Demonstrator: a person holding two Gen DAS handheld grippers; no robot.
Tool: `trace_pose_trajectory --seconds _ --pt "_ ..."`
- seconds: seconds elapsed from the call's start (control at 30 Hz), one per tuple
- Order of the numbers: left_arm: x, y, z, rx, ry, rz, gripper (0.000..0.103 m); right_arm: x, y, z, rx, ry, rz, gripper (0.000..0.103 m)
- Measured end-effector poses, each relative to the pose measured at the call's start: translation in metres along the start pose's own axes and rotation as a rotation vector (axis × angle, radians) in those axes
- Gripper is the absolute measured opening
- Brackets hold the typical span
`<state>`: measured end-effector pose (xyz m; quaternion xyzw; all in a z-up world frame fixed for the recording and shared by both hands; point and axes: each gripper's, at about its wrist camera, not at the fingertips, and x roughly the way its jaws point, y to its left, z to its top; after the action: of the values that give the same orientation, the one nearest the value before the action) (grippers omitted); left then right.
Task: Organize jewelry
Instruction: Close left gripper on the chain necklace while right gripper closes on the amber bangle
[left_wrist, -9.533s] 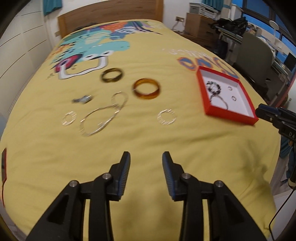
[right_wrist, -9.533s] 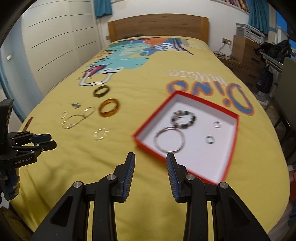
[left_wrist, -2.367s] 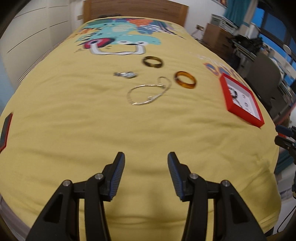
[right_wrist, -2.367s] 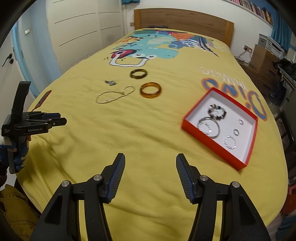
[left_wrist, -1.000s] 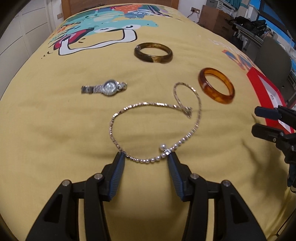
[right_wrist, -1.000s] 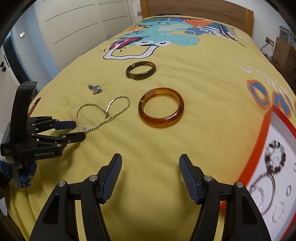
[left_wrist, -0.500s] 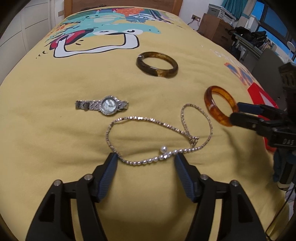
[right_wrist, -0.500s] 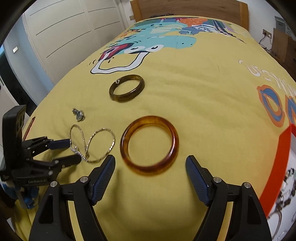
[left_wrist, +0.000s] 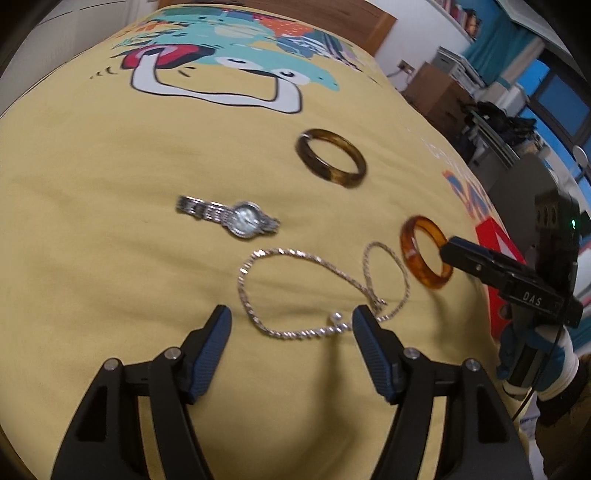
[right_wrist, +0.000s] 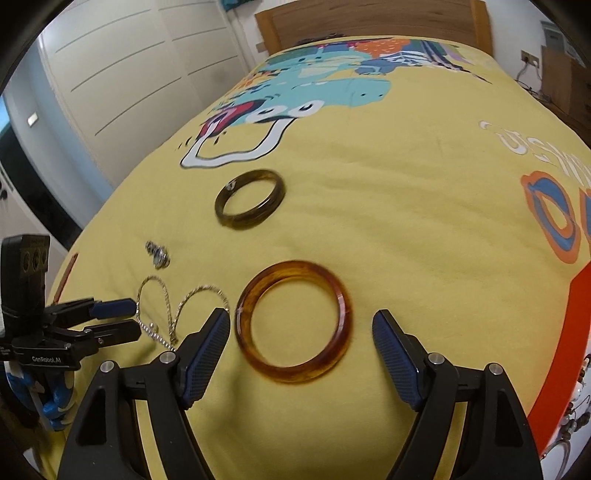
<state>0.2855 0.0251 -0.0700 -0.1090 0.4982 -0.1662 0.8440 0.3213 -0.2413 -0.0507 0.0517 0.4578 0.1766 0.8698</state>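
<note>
A silver chain necklace (left_wrist: 317, 291) lies looped on the yellow bedspread; my left gripper (left_wrist: 291, 317) is open with its jaws straddling the necklace's near edge. An amber bangle (right_wrist: 293, 325) lies flat; my right gripper (right_wrist: 301, 325) is open wide with its jaws on either side of it. The bangle also shows in the left wrist view (left_wrist: 424, 251), with the right gripper (left_wrist: 458, 251) at its rim. The left gripper (right_wrist: 129, 317) shows in the right wrist view at the necklace (right_wrist: 173, 310). A dark brown bangle (left_wrist: 330, 158) and a silver watch (left_wrist: 231, 216) lie farther back.
The red jewelry box (right_wrist: 565, 350) with white lining sits at the right, holding beaded and ring pieces. Its red edge shows in the left wrist view (left_wrist: 495, 240). A wooden headboard (right_wrist: 373, 18) and white wardrobe doors (right_wrist: 129, 74) lie beyond.
Both grippers have moved forward and lower onto the bed. The left jaws now flank the necklace's near edge; the right jaws now flank the amber bangle.
</note>
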Motion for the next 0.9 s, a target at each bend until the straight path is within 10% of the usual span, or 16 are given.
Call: trace_pose_trajectory --seconds 0.1,0.33,0.6,0.9 --pt "0.006 0.009 0.005 -0.054 0.009 0.015 0.065 0.007 -0.006 0.003 0.0 0.026 -0.039 0.056" --pt "0.023 -0.001 0.011 -0.025 0.016 0.129 0.058 0.026 -0.004 0.01 -0.036 0.071 -0.087 0.048" --pt "0.024 -0.002 0.014 0.018 0.008 0.225 0.009 0.039 0.013 0.009 -0.078 0.101 -0.101 0.013" --pt "-0.015 -0.012 -0.003 0.039 -0.042 0.286 0.002 -0.002 0.04 -0.023 -0.131 0.022 -0.128 0.011"
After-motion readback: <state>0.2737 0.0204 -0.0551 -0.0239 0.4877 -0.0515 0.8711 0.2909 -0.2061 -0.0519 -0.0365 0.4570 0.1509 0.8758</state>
